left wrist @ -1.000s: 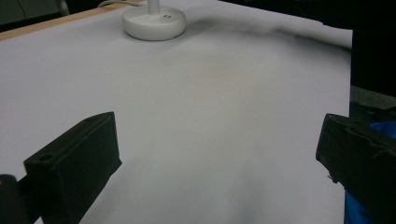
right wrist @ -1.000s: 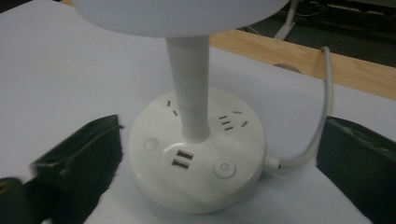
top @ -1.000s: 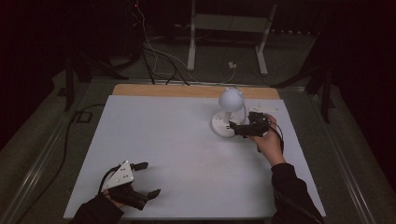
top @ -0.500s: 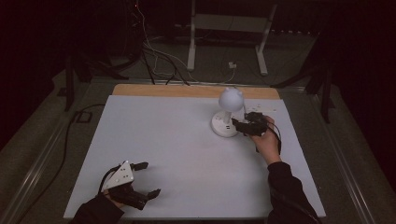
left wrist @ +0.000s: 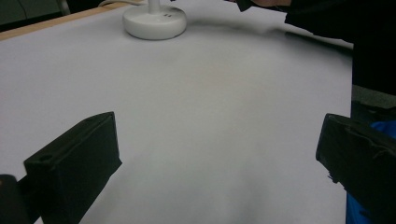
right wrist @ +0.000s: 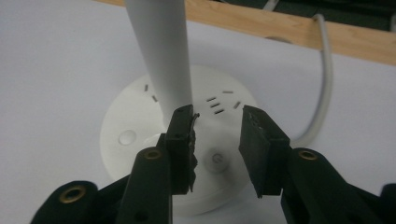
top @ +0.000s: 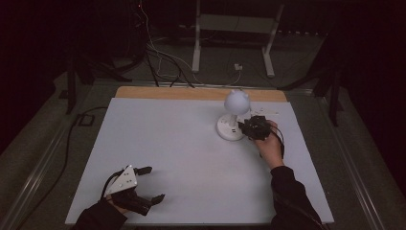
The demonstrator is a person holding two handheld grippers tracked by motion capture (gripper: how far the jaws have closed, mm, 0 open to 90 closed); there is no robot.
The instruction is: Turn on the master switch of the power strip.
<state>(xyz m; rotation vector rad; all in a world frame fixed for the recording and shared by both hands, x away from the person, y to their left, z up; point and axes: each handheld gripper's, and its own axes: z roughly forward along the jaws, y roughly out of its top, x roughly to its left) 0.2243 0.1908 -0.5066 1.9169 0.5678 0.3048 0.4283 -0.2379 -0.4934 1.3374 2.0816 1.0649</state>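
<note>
A white desk lamp (top: 230, 130) with a round base, a slim stem and a ball-shaped head (top: 236, 101) stands at the back right of the white table. My right gripper (top: 245, 128) reaches the base from the right. In the right gripper view its jaws (right wrist: 217, 121) hover over the lamp base (right wrist: 135, 121), just right of the stem (right wrist: 161, 51), above a round power button (right wrist: 215, 158). They stand a narrow gap apart with nothing between them. My left gripper (top: 153, 183) rests wide open at the table's front left; its own view (left wrist: 219, 140) shows the lamp base (left wrist: 154, 21) far off.
The lamp's white cable (right wrist: 322, 79) curves off the base toward the wooden strip (top: 191, 92) at the table's back edge. Beyond the table are floor cables and a white stand (top: 233, 43). The white table surface (top: 182, 143) lies between the two grippers.
My right gripper has edged slightly left toward the lamp base. The left gripper has stayed where it was.
</note>
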